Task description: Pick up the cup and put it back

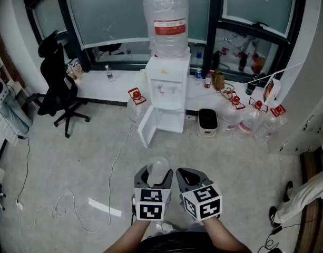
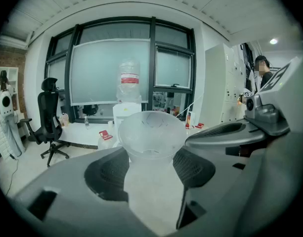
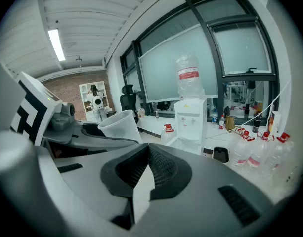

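A translucent plastic cup (image 1: 158, 166) stands upright between the jaws of my left gripper (image 1: 157, 176), which is shut on it. In the left gripper view the cup (image 2: 151, 131) fills the gap, and the dark pads (image 2: 193, 167) press on its lower sides. My right gripper (image 1: 188, 174) hangs close beside it on the right, shut, with nothing between its pads. From the right gripper view (image 3: 148, 155) the cup (image 3: 119, 125) shows to the left, in the other gripper. Both are held in the air above the floor, facing a white water dispenser (image 1: 167, 94).
The dispenser's lower door (image 1: 147, 131) hangs open. Several water jugs (image 1: 252, 121) and a black bin (image 1: 207, 122) stand to its right. A black office chair (image 1: 58, 84) is at the left, and a white cable (image 1: 71, 207) trails on the floor. A person's leg (image 1: 304, 194) is at the right.
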A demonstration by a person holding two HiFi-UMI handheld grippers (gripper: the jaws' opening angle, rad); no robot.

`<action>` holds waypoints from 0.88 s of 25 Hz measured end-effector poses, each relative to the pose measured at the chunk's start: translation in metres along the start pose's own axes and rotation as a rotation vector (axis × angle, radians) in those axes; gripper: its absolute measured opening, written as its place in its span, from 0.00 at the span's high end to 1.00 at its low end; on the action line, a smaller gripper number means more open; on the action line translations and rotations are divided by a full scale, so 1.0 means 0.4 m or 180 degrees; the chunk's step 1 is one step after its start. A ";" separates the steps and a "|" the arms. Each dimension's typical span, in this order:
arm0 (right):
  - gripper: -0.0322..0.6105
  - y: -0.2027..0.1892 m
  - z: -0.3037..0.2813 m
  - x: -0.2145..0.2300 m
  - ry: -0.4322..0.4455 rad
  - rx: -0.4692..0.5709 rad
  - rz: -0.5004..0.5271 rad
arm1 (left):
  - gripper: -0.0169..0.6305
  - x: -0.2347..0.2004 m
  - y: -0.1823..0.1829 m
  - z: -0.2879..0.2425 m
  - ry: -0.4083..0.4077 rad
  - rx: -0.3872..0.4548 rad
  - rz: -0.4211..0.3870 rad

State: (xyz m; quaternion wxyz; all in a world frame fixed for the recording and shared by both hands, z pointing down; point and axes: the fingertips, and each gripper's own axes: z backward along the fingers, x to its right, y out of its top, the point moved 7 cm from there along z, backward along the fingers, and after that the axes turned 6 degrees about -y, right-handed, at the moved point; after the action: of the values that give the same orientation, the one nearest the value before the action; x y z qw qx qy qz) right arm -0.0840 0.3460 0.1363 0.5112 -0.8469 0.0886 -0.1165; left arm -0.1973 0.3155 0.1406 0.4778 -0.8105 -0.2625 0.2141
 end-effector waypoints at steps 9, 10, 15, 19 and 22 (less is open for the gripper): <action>0.92 0.000 -0.003 -0.037 -0.0018 0.0043 -0.0025 | 0.55 -0.024 -0.018 0.017 -0.0035 -0.0002 0.0029; 0.92 -0.001 -0.006 -0.038 -0.0021 0.0046 -0.0028 | 0.55 -0.025 -0.020 0.017 -0.0038 -0.0001 0.0031; 0.92 -0.006 -0.023 -0.035 -0.0031 0.0054 -0.0085 | 0.55 -0.037 -0.025 0.013 -0.0036 -0.0018 0.0022; 0.92 -0.002 -0.051 -0.007 -0.0020 0.0077 -0.0200 | 0.55 -0.045 -0.014 -0.011 -0.0027 -0.0033 0.0020; 0.92 0.008 -0.077 0.021 0.0004 0.0102 -0.0206 | 0.55 -0.049 -0.001 -0.044 0.0011 -0.0037 -0.0009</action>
State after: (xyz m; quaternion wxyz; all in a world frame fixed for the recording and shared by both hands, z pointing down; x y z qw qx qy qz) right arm -0.0850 0.3163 0.1481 0.5206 -0.8410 0.0596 -0.1349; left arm -0.2019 0.2917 0.1506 0.4738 -0.8133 -0.2640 0.2105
